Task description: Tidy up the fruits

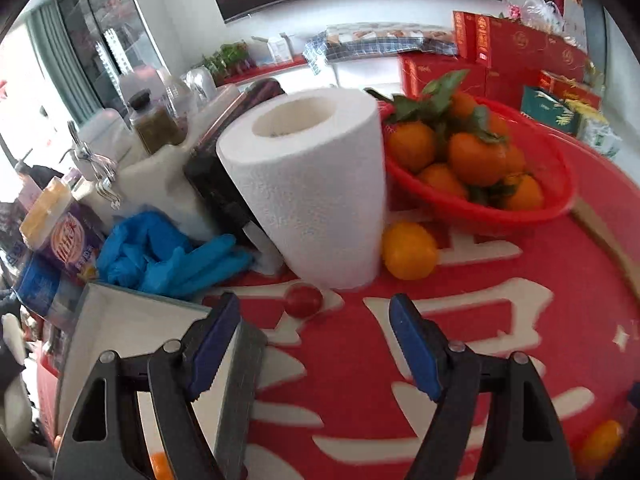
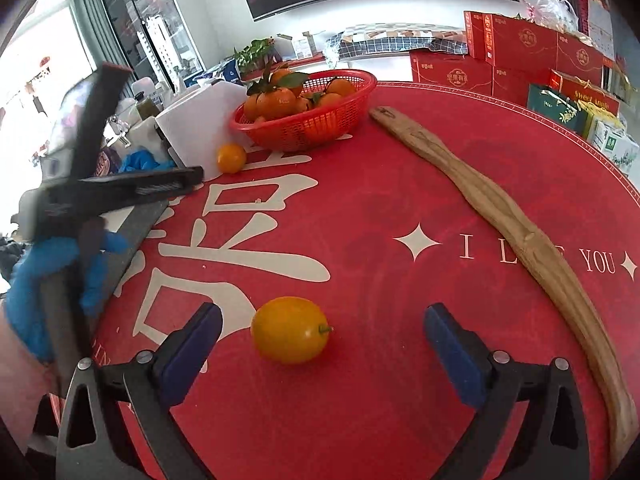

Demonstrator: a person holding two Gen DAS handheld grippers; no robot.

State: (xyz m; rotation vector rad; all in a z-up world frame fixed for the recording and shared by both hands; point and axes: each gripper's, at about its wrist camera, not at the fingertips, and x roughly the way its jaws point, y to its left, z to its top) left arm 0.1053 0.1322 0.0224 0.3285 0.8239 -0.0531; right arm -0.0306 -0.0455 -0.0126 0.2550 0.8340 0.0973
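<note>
A red basket [image 1: 556,184] of leafy oranges stands at the back of the red round table; it also shows in the right wrist view [image 2: 320,128]. A yellow-orange fruit [image 1: 408,250] lies in front of the basket, beside a paper towel roll [image 1: 316,188]. A small red tomato [image 1: 303,300] lies just ahead of my open, empty left gripper [image 1: 316,316]. Another yellow fruit [image 2: 290,330] lies between the fingers of my open right gripper [image 2: 322,330], untouched. The left gripper [image 2: 120,188] appears at the left of the right wrist view.
A grey-edged open box [image 1: 132,320] sits under the left finger, with an orange fruit [image 1: 160,466] low in it. Blue gloves [image 1: 168,256], bottles and packets crowd the left. A long wooden board [image 2: 512,232] lies on the right. Red gift boxes [image 2: 520,48] stand behind.
</note>
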